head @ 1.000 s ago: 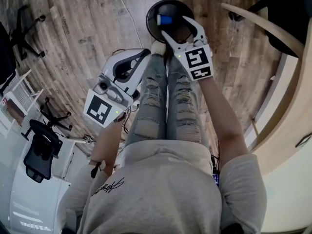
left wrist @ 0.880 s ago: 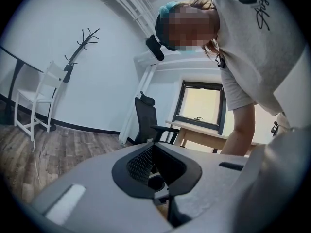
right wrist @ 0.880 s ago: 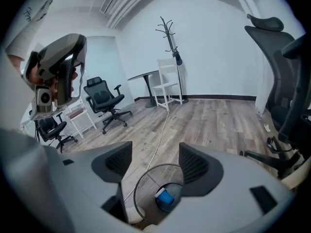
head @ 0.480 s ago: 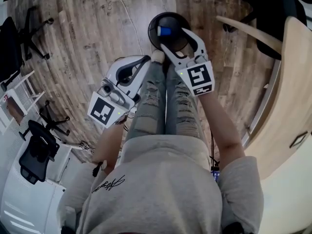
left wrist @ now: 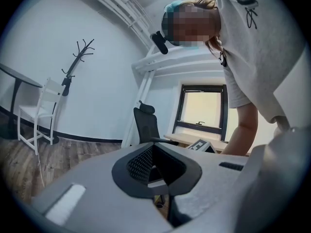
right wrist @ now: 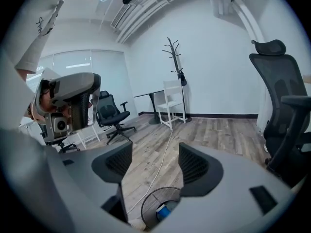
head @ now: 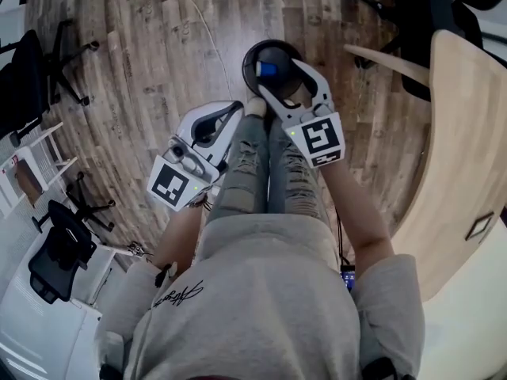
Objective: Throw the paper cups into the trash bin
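Right gripper (head: pixel 283 76) jaws apart, empty, over black trash bin (head: pixel 246 55) at 12 o'clock beyond person's feet. Blue paper cup (head: pixel 266 70) already inside bin, toward 10 o'clock of rim. Left gripper (head: pixel 235 107) jaws together, empty. Cup likely light, thin-walled, crushable: pinch sidewall gently.

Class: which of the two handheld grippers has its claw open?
The white right gripper, over the round black trash bin; the left gripper's claw is shut.

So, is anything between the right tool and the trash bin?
Nothing visible does. The right tool hangs open above the trash bin with only air between them, and a blue cup lies inside the bin.
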Tool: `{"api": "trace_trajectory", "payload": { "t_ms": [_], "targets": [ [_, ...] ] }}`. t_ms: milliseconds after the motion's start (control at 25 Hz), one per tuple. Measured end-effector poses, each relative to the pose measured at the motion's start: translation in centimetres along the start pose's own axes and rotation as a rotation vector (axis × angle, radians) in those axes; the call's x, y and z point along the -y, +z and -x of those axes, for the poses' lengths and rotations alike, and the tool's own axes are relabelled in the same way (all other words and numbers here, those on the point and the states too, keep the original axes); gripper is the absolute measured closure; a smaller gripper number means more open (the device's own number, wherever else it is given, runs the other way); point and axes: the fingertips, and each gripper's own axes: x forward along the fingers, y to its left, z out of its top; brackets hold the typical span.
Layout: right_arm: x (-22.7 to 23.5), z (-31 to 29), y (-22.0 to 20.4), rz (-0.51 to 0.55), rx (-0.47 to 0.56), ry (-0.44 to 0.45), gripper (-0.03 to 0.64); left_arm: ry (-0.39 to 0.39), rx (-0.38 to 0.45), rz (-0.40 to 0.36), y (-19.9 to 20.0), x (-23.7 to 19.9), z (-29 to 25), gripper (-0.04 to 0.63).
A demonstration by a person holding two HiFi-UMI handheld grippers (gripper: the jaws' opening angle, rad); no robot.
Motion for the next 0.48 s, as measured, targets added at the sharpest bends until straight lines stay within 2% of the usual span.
{"api": "trace_trajectory", "payload": {
  "t_ms": [280,480],
  "targets": [
    [-0.5,1.8,2.3,0.001,0.010,-0.012,0.314,0.004,-0.007,-0.017,1.3,1.3,0.5,0.592],
    [-0.7,2.8,4.6,0.001,0.055,-0.018,0.314,-0.001,-0.001,-0.036,2.8,1.7,0.3,0.592]
  ]
}}
